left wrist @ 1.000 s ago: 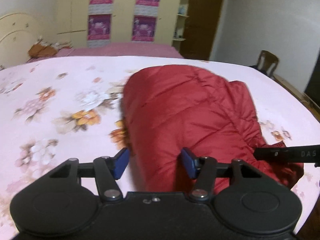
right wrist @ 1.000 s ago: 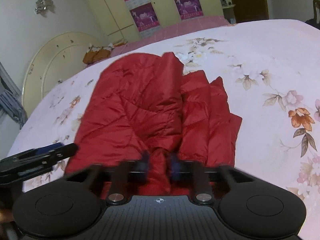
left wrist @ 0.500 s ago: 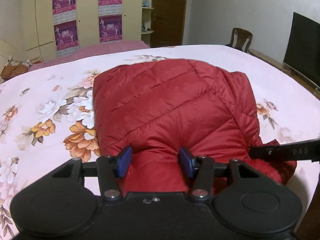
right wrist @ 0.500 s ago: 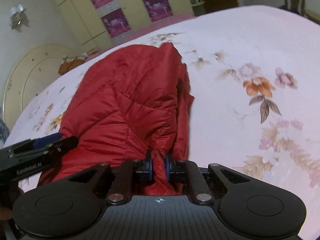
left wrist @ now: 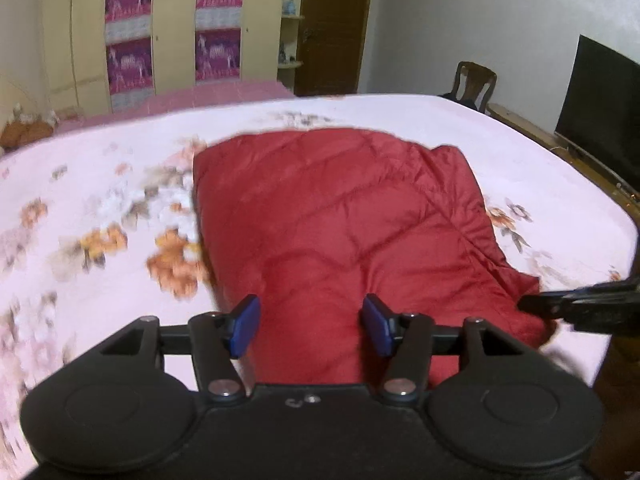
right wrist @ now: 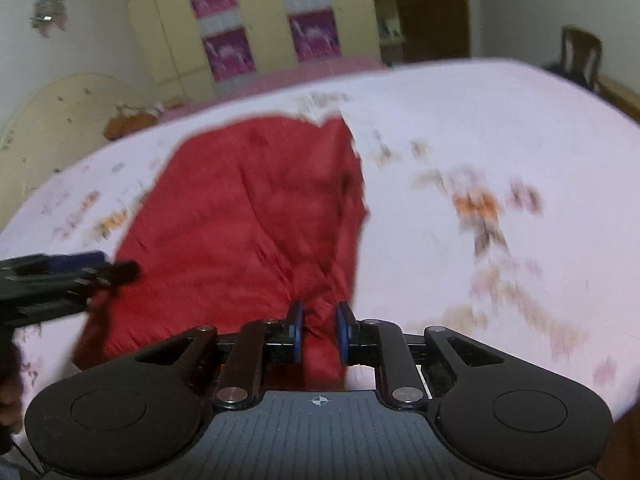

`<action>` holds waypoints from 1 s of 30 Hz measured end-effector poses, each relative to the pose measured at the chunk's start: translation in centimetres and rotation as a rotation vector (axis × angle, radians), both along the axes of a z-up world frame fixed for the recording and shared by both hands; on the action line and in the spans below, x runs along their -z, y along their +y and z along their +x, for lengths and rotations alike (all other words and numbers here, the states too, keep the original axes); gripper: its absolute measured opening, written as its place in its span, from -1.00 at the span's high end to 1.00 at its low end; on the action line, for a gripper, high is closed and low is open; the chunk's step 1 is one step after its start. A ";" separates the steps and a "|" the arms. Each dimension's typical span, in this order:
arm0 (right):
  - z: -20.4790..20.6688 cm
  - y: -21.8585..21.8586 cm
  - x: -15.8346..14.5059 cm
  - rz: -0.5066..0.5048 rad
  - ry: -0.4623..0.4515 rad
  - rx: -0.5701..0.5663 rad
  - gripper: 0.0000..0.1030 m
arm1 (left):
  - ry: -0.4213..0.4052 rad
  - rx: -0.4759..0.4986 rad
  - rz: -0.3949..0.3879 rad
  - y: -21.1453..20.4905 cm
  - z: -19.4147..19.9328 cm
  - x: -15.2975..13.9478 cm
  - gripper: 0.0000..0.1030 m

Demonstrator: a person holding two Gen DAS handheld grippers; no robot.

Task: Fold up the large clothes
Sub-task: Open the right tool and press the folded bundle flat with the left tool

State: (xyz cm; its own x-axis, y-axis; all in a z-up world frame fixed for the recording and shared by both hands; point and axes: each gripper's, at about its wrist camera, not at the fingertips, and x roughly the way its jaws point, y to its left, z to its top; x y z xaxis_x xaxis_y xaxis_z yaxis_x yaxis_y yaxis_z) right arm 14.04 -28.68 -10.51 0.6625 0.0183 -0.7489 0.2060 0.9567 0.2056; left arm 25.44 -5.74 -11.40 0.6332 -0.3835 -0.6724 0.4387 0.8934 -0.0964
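A red quilted jacket (left wrist: 340, 216) lies folded on the pink floral bedspread (left wrist: 80, 208). My left gripper (left wrist: 311, 326) sits at its near edge with a thick hump of the padding filling the gap between the blue pads. Its jaws are opening. My right gripper (right wrist: 320, 330) holds a gathered bunch at the near right corner of the jacket (right wrist: 248, 216). Its jaws are narrow and also opening, with the cloth still touching both pads. Each view shows a finger of the other gripper at the side, the right fingers (left wrist: 560, 306) and the left fingers (right wrist: 80, 270).
The bed's right edge (left wrist: 624, 216) drops off near a dark screen (left wrist: 600, 104) and a wooden chair (left wrist: 476, 84). A yellow wardrobe with purple posters (left wrist: 176, 32) and a brown door stand beyond the bed. A curved headboard (right wrist: 64, 120) is at the left.
My right gripper has pulled the jacket's right side strip leftward over the body, making it narrower. Its pads have parted slightly. The left view has swung to the right along the near edge.
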 end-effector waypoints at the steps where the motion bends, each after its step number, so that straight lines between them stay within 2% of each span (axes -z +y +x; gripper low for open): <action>1: -0.1 0.0 0.7 -0.004 0.020 0.009 0.68 | 0.014 0.004 -0.003 0.2 -0.1 0.4 -0.14; 4: 0.1 0.4 2.2 -0.020 0.064 0.005 0.68 | 0.033 0.003 -0.016 0.7 0.2 1.3 -0.29; 7: 0.3 0.3 1.6 -0.015 0.084 0.017 0.68 | 0.044 -0.001 -0.036 1.1 0.5 0.9 -0.28; 14: 0.4 -0.9 -3.8 -0.018 -0.070 0.058 0.68 | -0.010 -0.005 -0.068 1.5 2.1 -1.5 -0.25; 17: 2.9 -1.1 -5.0 -0.020 -0.119 0.029 0.68 | -0.033 -0.040 -0.074 1.2 4.1 -2.4 -0.25; 22: 8.4 -0.7 -5.0 -0.022 -0.162 -0.020 0.68 | -0.022 -0.096 -0.066 0.1 8.2 -2.5 -0.25; 26: 12.6 0.0 -4.3 -0.061 -0.181 -0.070 0.68 | 0.006 -0.124 -0.059 -0.9 10.8 -1.7 -0.25; 30: 15.6 -0.3 -2.7 -0.078 -0.160 -0.085 0.68 | 0.016 -0.139 -0.036 -1.9 12.6 -0.8 -0.25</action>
